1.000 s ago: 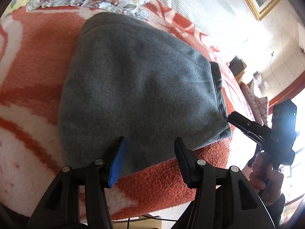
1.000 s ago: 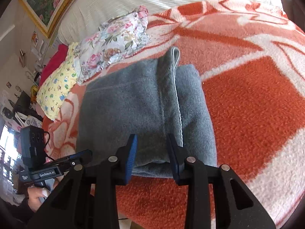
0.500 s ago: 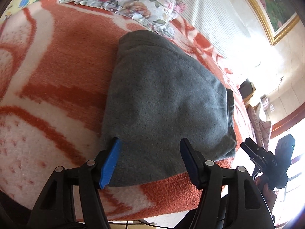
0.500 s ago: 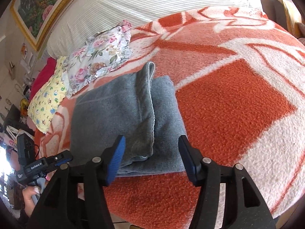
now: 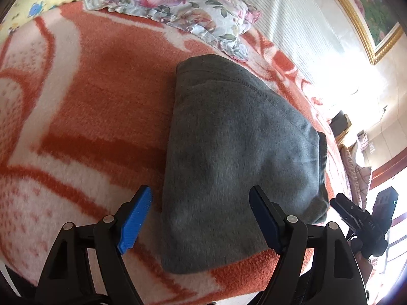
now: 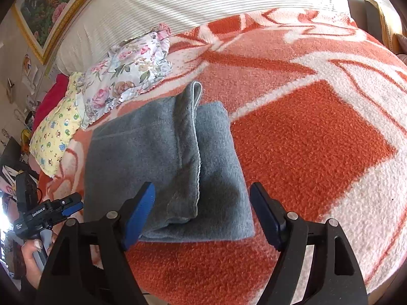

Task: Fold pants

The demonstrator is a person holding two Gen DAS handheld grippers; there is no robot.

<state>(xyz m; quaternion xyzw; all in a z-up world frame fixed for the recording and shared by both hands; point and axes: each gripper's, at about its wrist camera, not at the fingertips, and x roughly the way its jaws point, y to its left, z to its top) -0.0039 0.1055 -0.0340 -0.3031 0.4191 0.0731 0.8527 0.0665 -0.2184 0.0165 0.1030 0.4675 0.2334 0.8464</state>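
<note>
Grey fleece pants (image 5: 236, 157) lie folded into a thick rectangle on the orange-and-white blanket (image 5: 96, 106). In the right wrist view the pants (image 6: 157, 157) show a hemmed waistband edge running along the top layer. My left gripper (image 5: 201, 218) hovers over the near left edge of the bundle, jaws opening, pads clear of the cloth. My right gripper (image 6: 202, 213) hangs above the near right corner, jaws also opening, nothing pressed between its pads. Each gripper appears at the side of the other's view: the right gripper (image 5: 361, 218) and the left gripper (image 6: 51, 211).
A floral pillow (image 6: 129, 73) and a yellow printed pillow (image 6: 56, 132) lie behind the pants near a striped headboard (image 6: 203, 2). A gold-framed picture (image 5: 368, 12) hangs on the wall. The bed's near edge runs just under the grippers. A hand (image 6: 33, 251) holds the left gripper's handle.
Both grippers' jaws have spread wider. The left gripper has shifted left, so the pants now sit more to the right in its view. The right gripper pulled back slightly from the fold.
</note>
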